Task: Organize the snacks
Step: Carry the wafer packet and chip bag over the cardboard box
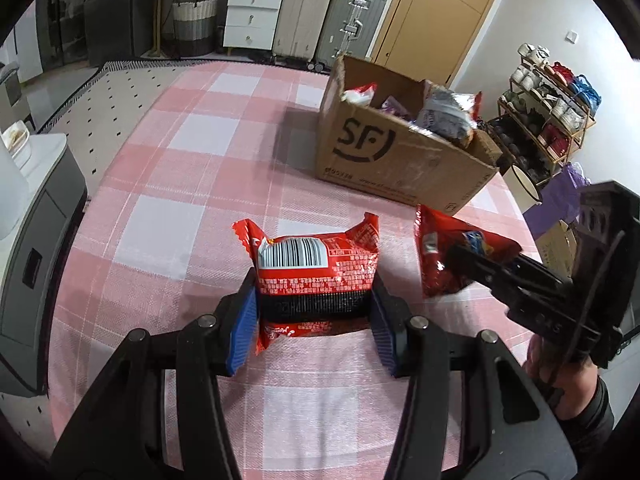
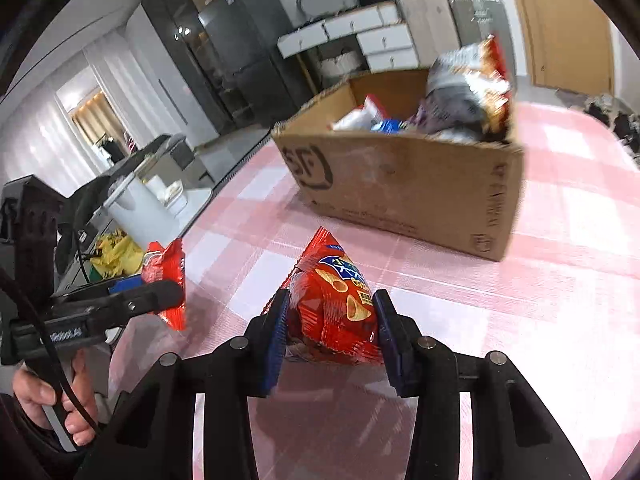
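Note:
My left gripper [image 1: 314, 310] is shut on a red snack pack with a barcode label [image 1: 316, 268], held a little above the pink checked tablecloth [image 1: 192, 208]. My right gripper [image 2: 330, 330] is shut on a red bag of cone-shaped crisps [image 2: 334, 304], also lifted off the cloth. In the left wrist view the right gripper [image 1: 476, 258] comes in from the right with its crisp bag [image 1: 440, 256]. The right wrist view shows the left gripper [image 2: 160, 292] at the left with its red pack [image 2: 168, 276]. A cardboard box [image 1: 400, 160] holding several snack bags stands further back on the table.
A silver and orange bag [image 2: 468, 88] sticks up from the box [image 2: 420, 196]. Beside the table's left edge are a grey cabinet [image 1: 36, 264] and a white container [image 2: 136, 212]. A shoe rack [image 1: 552, 120], suitcases [image 1: 332, 16] and a door [image 1: 432, 12] stand beyond.

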A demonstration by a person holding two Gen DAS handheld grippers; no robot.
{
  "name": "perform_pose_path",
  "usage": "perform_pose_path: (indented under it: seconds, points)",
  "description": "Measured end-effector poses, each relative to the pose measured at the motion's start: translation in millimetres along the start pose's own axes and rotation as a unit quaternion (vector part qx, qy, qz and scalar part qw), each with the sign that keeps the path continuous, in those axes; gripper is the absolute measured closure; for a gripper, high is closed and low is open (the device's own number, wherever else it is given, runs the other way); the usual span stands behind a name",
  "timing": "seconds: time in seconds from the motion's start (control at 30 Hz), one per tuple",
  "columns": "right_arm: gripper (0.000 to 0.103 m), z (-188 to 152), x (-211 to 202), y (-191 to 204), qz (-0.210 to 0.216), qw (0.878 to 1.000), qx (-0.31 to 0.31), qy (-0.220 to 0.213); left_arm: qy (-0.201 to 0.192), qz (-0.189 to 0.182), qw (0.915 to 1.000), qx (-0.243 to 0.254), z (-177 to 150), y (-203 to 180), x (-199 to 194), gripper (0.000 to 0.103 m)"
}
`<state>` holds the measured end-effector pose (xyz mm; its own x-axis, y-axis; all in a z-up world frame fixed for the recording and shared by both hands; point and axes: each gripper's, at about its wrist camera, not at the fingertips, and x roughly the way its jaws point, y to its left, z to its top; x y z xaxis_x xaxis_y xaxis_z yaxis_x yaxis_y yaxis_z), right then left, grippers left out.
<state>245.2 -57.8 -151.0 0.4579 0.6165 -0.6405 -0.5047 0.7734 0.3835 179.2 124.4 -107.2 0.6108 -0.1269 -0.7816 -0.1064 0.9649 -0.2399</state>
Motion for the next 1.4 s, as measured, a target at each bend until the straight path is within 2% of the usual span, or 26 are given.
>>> perform_pose_path:
  seconds: [0.23, 0.5, 0.77, 0.93, 1.07, 1.33, 1.4]
  points:
    - [0.062, 3.9, -63.4, 7.6, 0.015, 0.999, -0.002, -0.051, -0.019, -0.011, 0.9996, 0.017, 11.9, -18.5, -19.6, 0.055]
    - [0.062, 48.5, -112.8, 26.0, 0.030, 0.995, -0.023, -0.097, -0.047, -0.020, 0.9981, 0.033, 47.9, -37.1, -37.7, 0.055]
    - [0.062, 108.8, -123.1, 36.8, 0.036, 0.992, -0.046, -0.115, -0.068, -0.022, 0.9955, 0.062, 102.2, -61.0, -39.9, 0.055]
    - [0.062, 143.0, -128.5, 33.0, 0.023, 0.990, -0.051, -0.133, -0.075, -0.019, 0.9944, 0.072, 137.5, -70.7, -35.3, 0.055]
    - [0.061, 169.7, -125.6, 30.6, -0.004, 0.988, -0.065, -0.141, -0.081, -0.026, 0.9942, 0.067, 166.1, -76.9, -27.7, 0.055]
    - [0.061, 208.0, -100.7, 7.9, -0.015, 0.989, -0.054, -0.140, -0.067, -0.014, 0.9950, 0.073, 218.3, -85.4, 18.7, 0.055]
    - [0.061, 215.2, -88.4, 1.2, -0.031, 0.989, -0.054, -0.137, -0.063, -0.017, 0.9957, 0.066, 226.7, -84.3, 34.3, 0.055]
